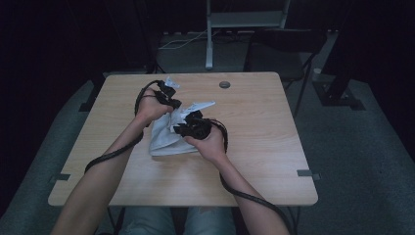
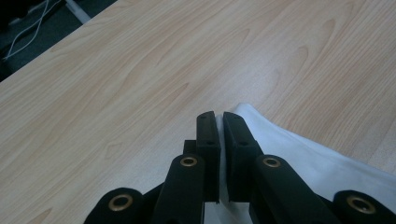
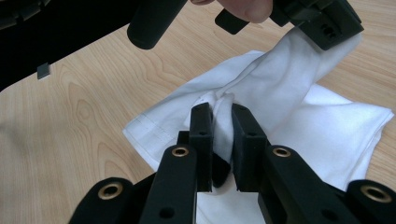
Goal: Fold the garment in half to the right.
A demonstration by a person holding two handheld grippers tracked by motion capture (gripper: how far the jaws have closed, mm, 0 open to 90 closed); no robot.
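Cloth: I see a white cloth [image 1: 164, 137] lying near the middle of the tabletop [image 1: 264, 127]; its upper part is lifted and bunched between my two grippers; the lower part rests flat toward 6 o'clock.
Left gripper: my left gripper [image 1: 169, 94] sits at 11 o'clock of the cloth; in its own view the fingers [image 2: 208, 140] are pinched tight on a thin white edge.
Right gripper: my right gripper [image 1: 188, 123] is at 2 o'clock of the cloth; its fingers [image 3: 201, 135] clamp a thick fold.
Tabletop: a small round grey disc [image 1: 224, 84] lies at 12 o'clock near the far edge; well apart from the cloth.
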